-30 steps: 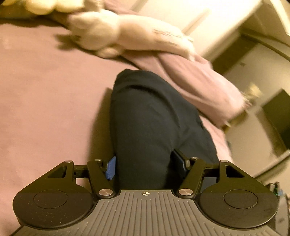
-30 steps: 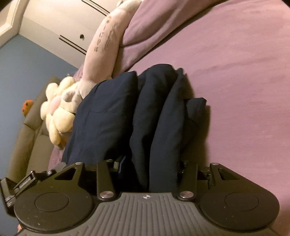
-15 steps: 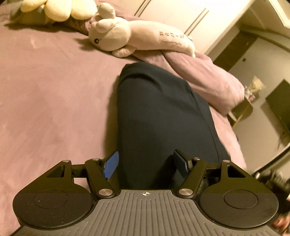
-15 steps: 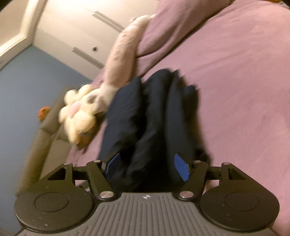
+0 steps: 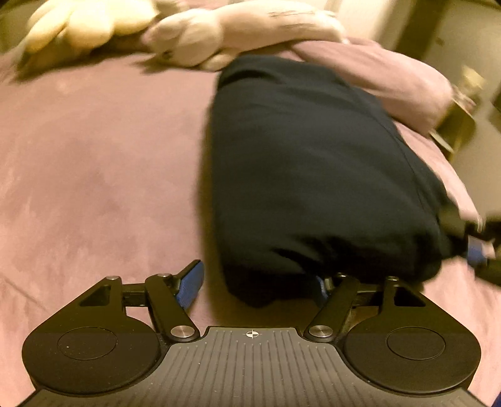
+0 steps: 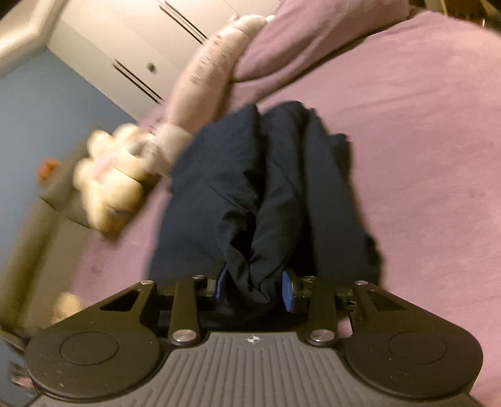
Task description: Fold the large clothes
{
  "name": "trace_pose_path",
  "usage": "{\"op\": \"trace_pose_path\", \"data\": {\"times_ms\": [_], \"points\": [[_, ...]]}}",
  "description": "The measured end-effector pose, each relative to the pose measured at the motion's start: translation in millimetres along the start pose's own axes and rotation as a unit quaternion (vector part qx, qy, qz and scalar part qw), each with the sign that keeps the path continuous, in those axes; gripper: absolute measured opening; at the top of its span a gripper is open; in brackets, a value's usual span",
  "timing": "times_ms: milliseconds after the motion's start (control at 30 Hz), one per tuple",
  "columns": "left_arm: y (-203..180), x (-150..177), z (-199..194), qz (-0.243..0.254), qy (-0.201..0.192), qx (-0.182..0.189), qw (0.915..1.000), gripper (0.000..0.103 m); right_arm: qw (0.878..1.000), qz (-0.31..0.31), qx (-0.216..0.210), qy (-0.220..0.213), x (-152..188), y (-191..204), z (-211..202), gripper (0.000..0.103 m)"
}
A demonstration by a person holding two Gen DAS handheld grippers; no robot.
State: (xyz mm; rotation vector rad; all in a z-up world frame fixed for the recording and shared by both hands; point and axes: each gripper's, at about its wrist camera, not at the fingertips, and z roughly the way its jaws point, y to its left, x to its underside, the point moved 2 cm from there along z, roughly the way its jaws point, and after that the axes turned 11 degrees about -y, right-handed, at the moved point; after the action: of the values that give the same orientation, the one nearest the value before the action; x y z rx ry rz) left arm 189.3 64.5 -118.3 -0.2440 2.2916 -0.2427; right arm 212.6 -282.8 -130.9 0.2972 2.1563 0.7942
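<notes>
A dark navy folded garment (image 5: 307, 162) lies as a thick bundle on the purple bed cover (image 5: 94, 175). My left gripper (image 5: 256, 285) is open at the bundle's near end, its left pad (image 5: 189, 286) on bare cover and the right pad mostly hidden under cloth. In the right wrist view the garment (image 6: 250, 175) shows several stacked folds. My right gripper (image 6: 253, 288) has its blue pads close either side of a fold of the cloth. The right gripper also shows in the left wrist view (image 5: 476, 250) at the bundle's right corner.
A long pale plush animal (image 5: 238, 34) and a cream plush (image 5: 78, 25) lie at the bed's far edge, also in the right wrist view (image 6: 200, 81). A purple pillow (image 5: 391, 78) sits behind the garment. White wardrobe doors (image 6: 150, 56) stand beyond the bed.
My left gripper has opened and drawn back off the bundle's end. My right gripper's pads have come closer together on a fold. Both views are motion blurred.
</notes>
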Motion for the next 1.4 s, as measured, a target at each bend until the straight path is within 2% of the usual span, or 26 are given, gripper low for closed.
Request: {"op": "trace_pose_path", "data": {"times_ms": [67,167,300,467,600,667,733,767,833,1067,1133,1233,1333,1400], "points": [[4.1,1.0,2.7,-0.016,0.012,0.000,0.9998,0.078,0.999,-0.030,0.020,0.003,7.4,0.1,10.5,0.035],[5.5,3.7,-2.0,0.001,0.016,-0.023,0.9996,0.078,0.999,-0.032,0.035,0.005,10.9,0.2,15.2,0.037],[17.1,1.6,-22.2,-0.011,0.020,-0.025,0.9994,0.077,0.997,-0.056,0.048,-0.002,4.4,12.5,-0.2,0.048],[22.8,-5.7,-55.7,0.003,-0.015,-0.064,0.9978,0.076,0.990,-0.109,0.078,-0.030,-4.3,41.2,-30.6,0.049],[17.8,-18.2,-72.4,-0.002,-0.052,-0.059,0.9969,0.077,0.978,-0.188,0.066,-0.066,-7.2,78.8,-37.6,0.049],[13.2,-23.1,-73.6,0.002,-0.066,-0.057,0.9962,0.078,0.966,-0.238,0.071,-0.069,-2.4,94.2,-28.1,0.049],[7.5,-26.2,-66.1,0.007,-0.066,-0.053,0.9964,0.078,0.958,-0.270,0.092,-0.044,7.1,96.4,-7.6,0.048],[4.3,-26.0,-58.5,0.011,-0.061,-0.051,0.9968,0.078,0.953,-0.278,0.115,-0.022,11.7,92.6,5.7,0.047],[-3.2,-22.8,-41.1,0.024,-0.041,-0.057,0.9972,0.080,0.948,-0.280,0.149,0.011,20.2,78.9,28.0,0.047],[-16.5,-17.0,-16.9,0.084,-0.043,-0.079,0.9924,0.086,0.938,-0.300,0.170,0.032,23.4,71.5,48.5,0.062],[-16.6,-17.4,-16.5,0.088,-0.037,-0.082,0.9920,0.086,0.936,-0.303,0.175,0.030,23.4,72.1,47.3,0.066],[-14.6,-18.6,-33.5,0.088,-0.029,-0.087,0.9918,0.086,0.943,-0.285,0.171,0.027,26.3,74.1,25.9,0.068],[-11.9,-7.6,-55.5,0.092,-0.013,-0.081,0.9924,0.094,0.942,-0.277,0.183,0.045,41.3,74.1,-0.2,0.074],[-10.1,4.6,-69.0,0.084,-0.003,-0.075,0.9937,0.094,0.942,-0.270,0.190,0.061,57.1,71.9,-16.0,0.083]]}}
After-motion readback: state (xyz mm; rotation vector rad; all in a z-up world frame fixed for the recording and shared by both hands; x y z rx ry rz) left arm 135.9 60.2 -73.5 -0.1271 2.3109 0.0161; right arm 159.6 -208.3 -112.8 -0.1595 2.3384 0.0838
